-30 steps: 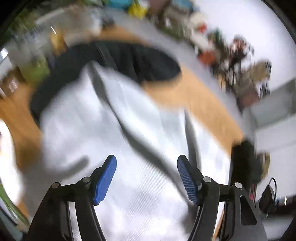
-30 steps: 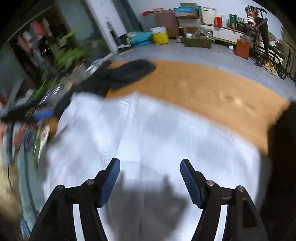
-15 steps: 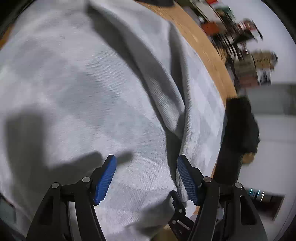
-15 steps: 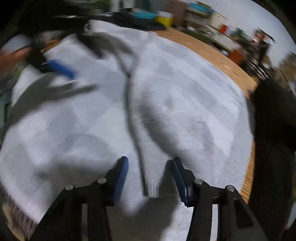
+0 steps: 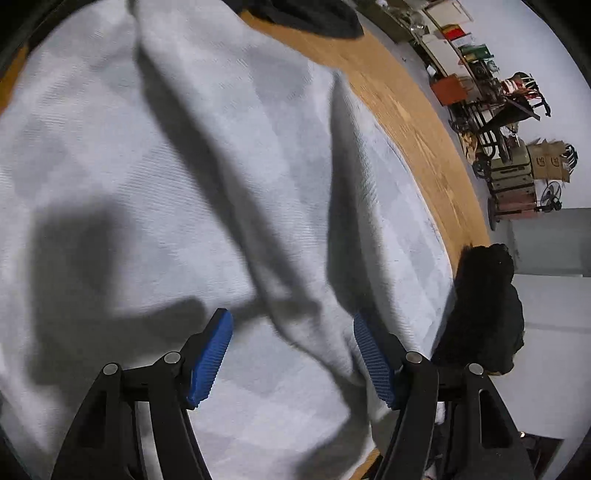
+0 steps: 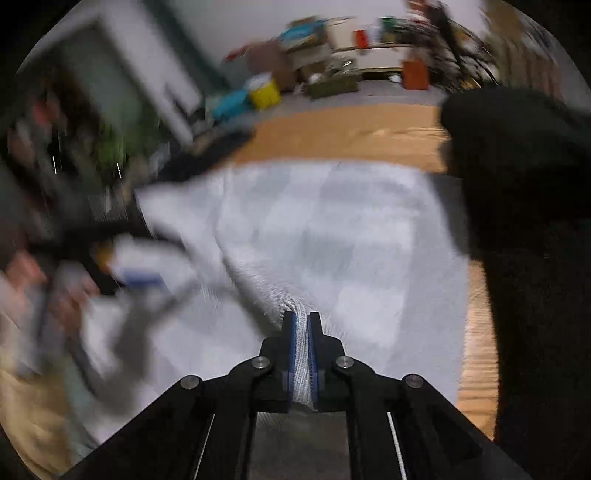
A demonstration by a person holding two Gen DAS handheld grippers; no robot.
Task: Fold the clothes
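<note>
Right gripper (image 6: 301,334) clamped on fold of white garment (image 6: 332,236). Left gripper (image 5: 291,354) open above same cloth, ridge between its fingers, pads clear.

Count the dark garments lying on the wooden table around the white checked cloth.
2: one black garment at the table's far edge beyond the white checked cloth, one black garment bunched at the cloth's right side. More may lie hidden.

The garment (image 5: 155,177) is pale grey-white with a faint checked weave. The worktop (image 5: 402,110) is orange-brown wood grain. Both grippers have blue ribbed pads (image 5: 210,356) on black frames. A black garment (image 5: 487,306) lies beside it.
</note>
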